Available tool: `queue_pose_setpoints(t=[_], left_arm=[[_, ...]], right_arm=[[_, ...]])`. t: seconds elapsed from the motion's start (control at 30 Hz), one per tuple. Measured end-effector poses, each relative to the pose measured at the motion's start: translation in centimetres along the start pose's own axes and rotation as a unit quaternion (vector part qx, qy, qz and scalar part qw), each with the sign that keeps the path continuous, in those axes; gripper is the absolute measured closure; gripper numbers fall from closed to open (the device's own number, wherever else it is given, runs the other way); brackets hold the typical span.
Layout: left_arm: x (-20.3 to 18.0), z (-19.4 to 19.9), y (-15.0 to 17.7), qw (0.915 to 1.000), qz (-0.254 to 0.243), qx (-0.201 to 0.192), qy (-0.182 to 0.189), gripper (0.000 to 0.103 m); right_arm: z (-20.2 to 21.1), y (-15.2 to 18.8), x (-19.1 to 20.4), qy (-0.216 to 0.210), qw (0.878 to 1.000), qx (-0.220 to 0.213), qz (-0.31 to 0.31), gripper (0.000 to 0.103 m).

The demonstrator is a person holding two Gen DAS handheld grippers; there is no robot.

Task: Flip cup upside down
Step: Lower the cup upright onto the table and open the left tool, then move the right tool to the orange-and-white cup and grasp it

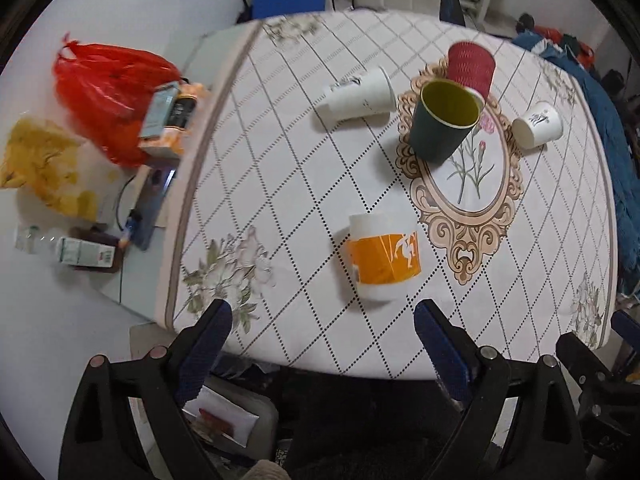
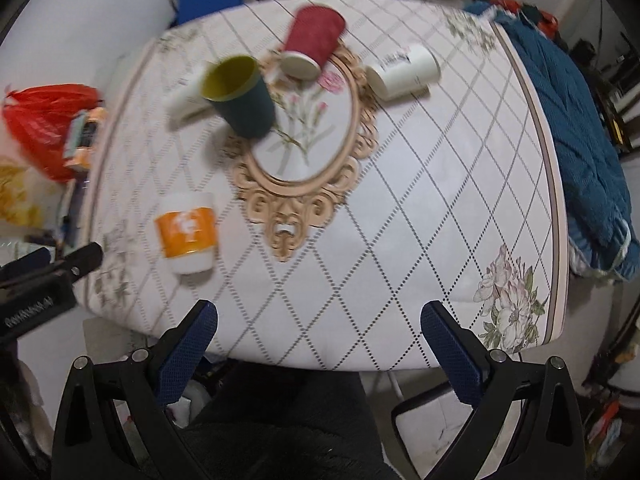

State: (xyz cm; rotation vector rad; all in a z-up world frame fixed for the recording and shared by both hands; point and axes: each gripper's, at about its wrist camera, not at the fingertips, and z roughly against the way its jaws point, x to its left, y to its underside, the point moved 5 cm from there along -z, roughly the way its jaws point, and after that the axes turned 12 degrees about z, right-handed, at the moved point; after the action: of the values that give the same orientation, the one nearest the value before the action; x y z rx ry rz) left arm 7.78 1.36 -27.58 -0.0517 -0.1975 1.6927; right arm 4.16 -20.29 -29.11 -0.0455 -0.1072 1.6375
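Observation:
A dark green cup (image 1: 444, 120) with a yellow inside stands upright, mouth up, on the patterned tablecloth (image 1: 304, 184); it also shows in the right wrist view (image 2: 240, 96). A red cup (image 1: 471, 66) (image 2: 314, 40), two white paper cups (image 1: 358, 94) (image 1: 538, 124) and an orange-banded white cup (image 1: 382, 258) (image 2: 188, 232) are on the table. My left gripper (image 1: 322, 320) is open and empty above the table's near edge, close to the orange-banded cup. My right gripper (image 2: 318, 322) is open and empty above the near edge.
A red plastic bag (image 1: 108, 92), boxes and a yellow bag (image 1: 44, 160) lie on the floor left of the table. A blue blanket (image 2: 576, 140) hangs over the table's right side. The left gripper's body (image 2: 36, 280) shows at the left of the right wrist view.

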Motion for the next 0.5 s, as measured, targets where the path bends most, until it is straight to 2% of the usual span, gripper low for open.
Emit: queue_pose_setpoints(t=[0.27, 0.5], left_arm=[[2.4, 3.5, 1.6, 0.9994, 0.015, -0.031, 0.01, 0.01], [5.0, 4.8, 1.9, 0.9988, 0.007, -0.045, 0.018, 0.01]], right_arm=[[4.7, 1.2, 4.2, -0.013, 0.998, -0.038, 0.042, 0.0], [7.2, 1.4, 6.6, -0.006, 0.998, -0.059, 0.032, 0.0]])
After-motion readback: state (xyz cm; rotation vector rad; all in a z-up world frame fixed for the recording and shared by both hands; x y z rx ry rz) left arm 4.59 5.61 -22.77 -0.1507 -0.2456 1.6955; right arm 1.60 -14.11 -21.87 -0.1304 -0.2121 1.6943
